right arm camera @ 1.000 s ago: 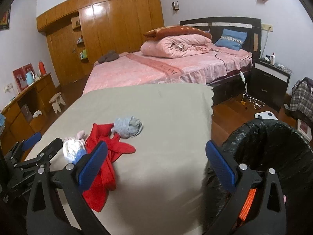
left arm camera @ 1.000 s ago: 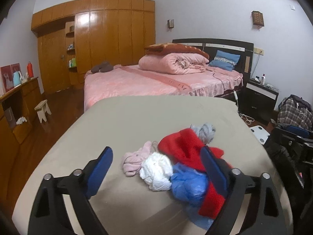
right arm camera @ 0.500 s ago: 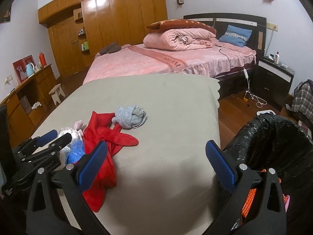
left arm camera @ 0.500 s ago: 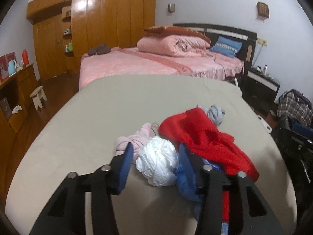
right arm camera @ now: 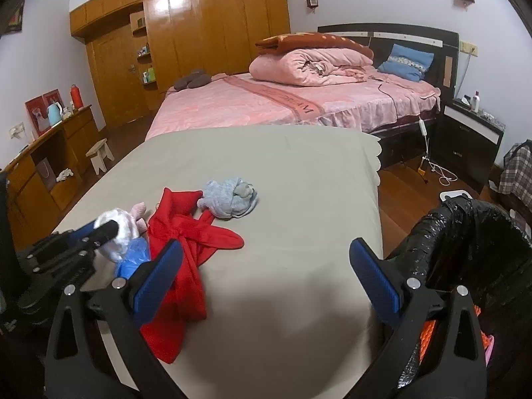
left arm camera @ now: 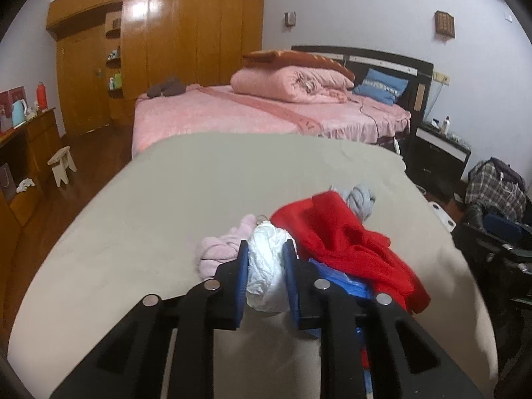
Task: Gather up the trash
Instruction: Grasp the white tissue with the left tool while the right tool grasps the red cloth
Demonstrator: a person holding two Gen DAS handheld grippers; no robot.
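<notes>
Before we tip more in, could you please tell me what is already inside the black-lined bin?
Inside the black-lined bin, near its close wall, something orange and a pink scrap show. The right tongs and the liner hide the rest.

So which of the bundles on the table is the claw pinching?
The white crumpled one, squeezed between the left gripper's blue pads. The pink, red, blue and grey bundles lie untouched.

Glossy wooden wardrobe [left arm camera: 186,50], matt beige tablecloth [right arm camera: 299,179], crinkled white plastic wad [left arm camera: 267,266], shiny black bin liner [right arm camera: 465,242], red knit cloth [right arm camera: 189,242]
</notes>
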